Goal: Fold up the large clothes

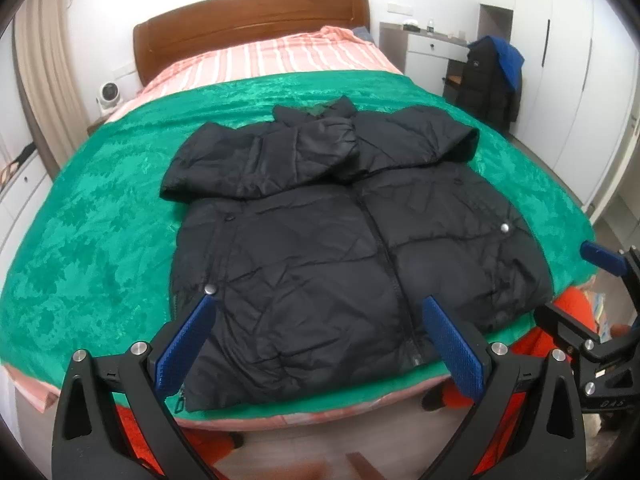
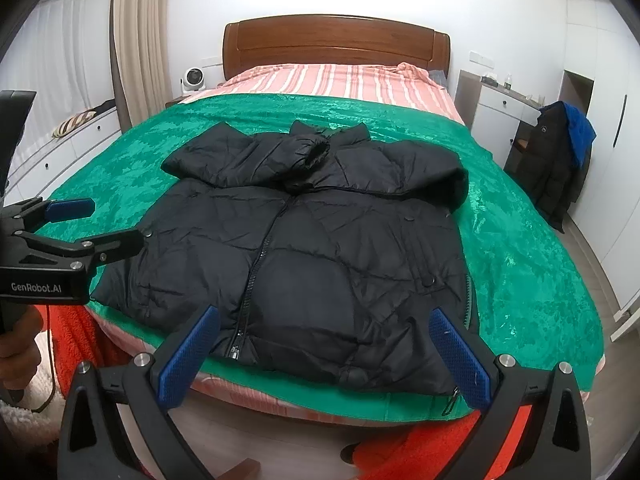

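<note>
A black puffer jacket point(image 1: 320, 216) lies front up on a green blanket point(image 1: 100, 240), zipper closed, both sleeves folded across the chest, hem at the near edge of the bed. It also shows in the right wrist view point(image 2: 304, 240). My left gripper point(image 1: 316, 308) is open and empty, held above the hem near the jacket's left half. My right gripper point(image 2: 324, 320) is open and empty above the hem near the right half. Each gripper shows at the side of the other's view: the right one point(image 1: 600, 300), the left one point(image 2: 80, 224).
The bed has a wooden headboard point(image 2: 336, 44) and a pink striped sheet point(image 2: 340, 80). A dark coat with a blue hood point(image 2: 560, 152) hangs on a chair right of the bed. White drawers point(image 2: 60, 148) line the left wall. A small fan point(image 2: 192, 78) stands by the headboard.
</note>
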A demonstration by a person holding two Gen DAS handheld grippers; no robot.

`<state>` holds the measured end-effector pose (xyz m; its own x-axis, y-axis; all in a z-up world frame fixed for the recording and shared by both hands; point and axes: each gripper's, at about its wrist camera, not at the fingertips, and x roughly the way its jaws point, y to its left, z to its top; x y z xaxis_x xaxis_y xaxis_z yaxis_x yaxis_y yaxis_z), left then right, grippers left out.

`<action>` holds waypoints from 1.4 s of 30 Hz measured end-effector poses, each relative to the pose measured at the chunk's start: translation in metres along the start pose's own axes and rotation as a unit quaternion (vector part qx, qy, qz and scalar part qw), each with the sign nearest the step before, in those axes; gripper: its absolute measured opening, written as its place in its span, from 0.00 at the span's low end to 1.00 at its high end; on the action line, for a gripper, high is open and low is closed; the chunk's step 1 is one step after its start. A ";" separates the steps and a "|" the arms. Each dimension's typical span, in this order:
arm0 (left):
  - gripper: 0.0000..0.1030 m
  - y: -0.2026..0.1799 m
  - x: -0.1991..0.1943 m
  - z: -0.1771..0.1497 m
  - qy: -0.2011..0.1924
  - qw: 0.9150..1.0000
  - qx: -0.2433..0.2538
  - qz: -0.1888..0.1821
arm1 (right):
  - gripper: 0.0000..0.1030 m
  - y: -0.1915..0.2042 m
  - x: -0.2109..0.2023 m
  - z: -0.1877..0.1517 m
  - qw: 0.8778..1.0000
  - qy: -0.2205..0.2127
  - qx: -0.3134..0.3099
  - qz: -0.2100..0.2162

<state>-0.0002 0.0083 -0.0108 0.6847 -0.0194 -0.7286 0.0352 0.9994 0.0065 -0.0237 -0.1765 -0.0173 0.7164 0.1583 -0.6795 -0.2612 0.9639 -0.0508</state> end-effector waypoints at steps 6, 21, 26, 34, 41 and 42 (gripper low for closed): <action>1.00 -0.001 -0.001 0.000 0.001 1.000 0.001 0.005 | 1.00 -0.001 0.000 0.001 1.000 0.000 0.003 -0.004; 1.00 -0.002 0.000 -0.001 0.001 1.000 0.003 0.007 | 1.00 -0.001 -0.002 0.000 1.000 0.000 0.005 -0.003; 1.00 -0.003 0.000 -0.002 0.000 1.000 0.005 0.006 | 1.00 -0.002 -0.002 0.000 1.000 -0.002 0.005 -0.003; 1.00 -0.003 0.000 -0.002 0.000 1.000 0.005 0.006 | 1.00 -0.002 -0.002 0.000 1.000 -0.002 0.004 -0.004; 1.00 -0.003 0.000 -0.002 -0.001 1.000 0.005 0.006 | 1.00 -0.002 -0.002 0.000 1.000 -0.002 0.005 -0.004; 1.00 -0.003 0.000 -0.002 0.000 1.000 0.005 0.006 | 1.00 -0.002 -0.002 0.000 1.000 -0.002 0.005 -0.004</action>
<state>-0.0019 0.0054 -0.0119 0.6857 -0.0080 -0.7279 0.0341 0.9992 0.0212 -0.0247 -0.1783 -0.0155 0.7218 0.1512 -0.6754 -0.2489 0.9673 -0.0494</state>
